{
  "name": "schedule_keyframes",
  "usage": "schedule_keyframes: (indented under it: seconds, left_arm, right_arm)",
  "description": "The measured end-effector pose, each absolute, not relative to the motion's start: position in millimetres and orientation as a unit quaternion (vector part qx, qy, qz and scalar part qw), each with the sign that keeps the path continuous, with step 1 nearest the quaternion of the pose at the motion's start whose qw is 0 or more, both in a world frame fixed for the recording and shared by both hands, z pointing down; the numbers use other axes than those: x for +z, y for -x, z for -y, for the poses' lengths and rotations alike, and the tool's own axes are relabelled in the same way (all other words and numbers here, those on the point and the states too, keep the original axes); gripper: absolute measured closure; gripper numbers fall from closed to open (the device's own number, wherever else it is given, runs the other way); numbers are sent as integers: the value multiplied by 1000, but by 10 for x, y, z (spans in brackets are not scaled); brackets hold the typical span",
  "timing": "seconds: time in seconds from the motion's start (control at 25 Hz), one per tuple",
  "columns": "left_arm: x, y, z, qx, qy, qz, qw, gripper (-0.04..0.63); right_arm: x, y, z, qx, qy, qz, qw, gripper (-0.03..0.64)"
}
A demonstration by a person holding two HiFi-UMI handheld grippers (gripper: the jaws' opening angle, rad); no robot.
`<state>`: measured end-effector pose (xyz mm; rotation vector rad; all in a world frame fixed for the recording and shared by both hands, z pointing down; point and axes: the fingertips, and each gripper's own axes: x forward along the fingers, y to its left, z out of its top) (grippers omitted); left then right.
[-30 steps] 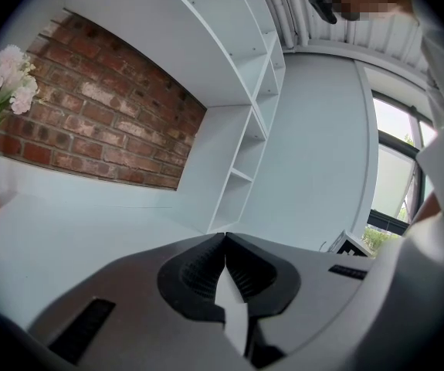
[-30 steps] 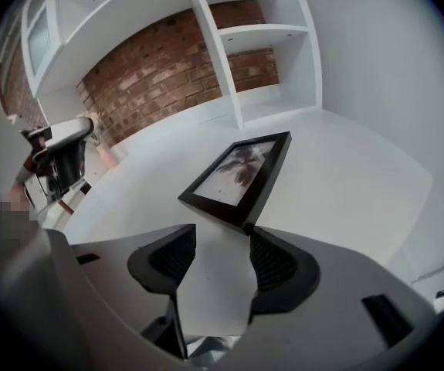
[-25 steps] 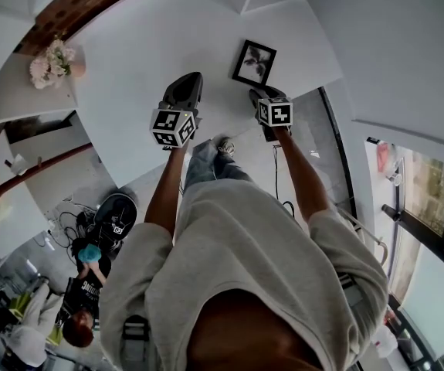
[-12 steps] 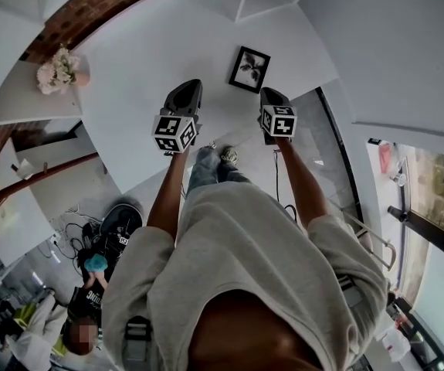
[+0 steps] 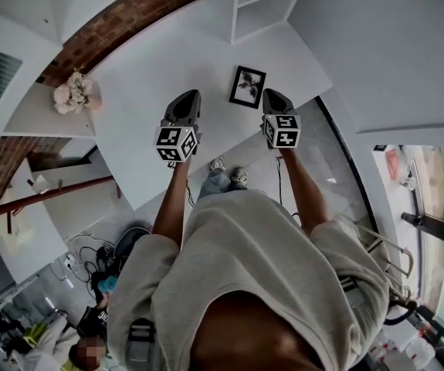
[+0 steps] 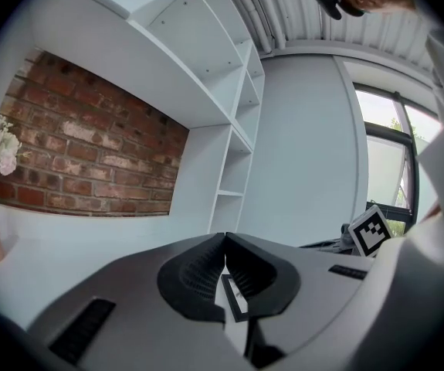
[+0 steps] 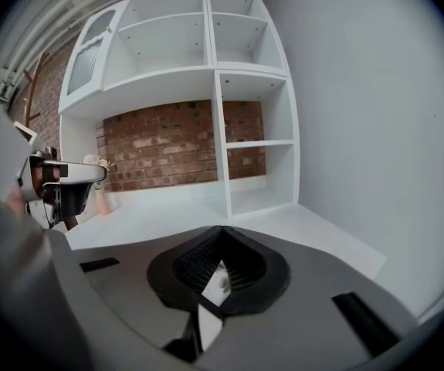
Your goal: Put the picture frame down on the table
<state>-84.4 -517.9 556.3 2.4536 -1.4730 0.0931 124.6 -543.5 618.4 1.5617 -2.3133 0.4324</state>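
Grey right gripper (image 7: 222, 230) just closed, empty.

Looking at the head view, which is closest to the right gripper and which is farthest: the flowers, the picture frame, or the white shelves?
From the right gripper, its jaws just closed on nothing:
1. Picture frame, flat on the table, just to its left.
2. White shelves, ahead at the table's far end.
3. Flowers, far left by the brick wall.

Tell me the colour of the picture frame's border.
Black; the picture frame shows best in the head view, lying on the white table.
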Motion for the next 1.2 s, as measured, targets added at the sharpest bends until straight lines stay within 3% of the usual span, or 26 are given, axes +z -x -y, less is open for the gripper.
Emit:
schedule_keyframes:
  seconds: [0.56,1.2]
  left_arm:
    - [5014,774,5322,13,-854,514,82,578]
    - [4929,698,5316,8,-856,513,72,578]
  right_arm:
    - [5325,-1342,5602,90,-560,819,87,594]
    - [5166,-1326,5617,81,-554,825,77,594]
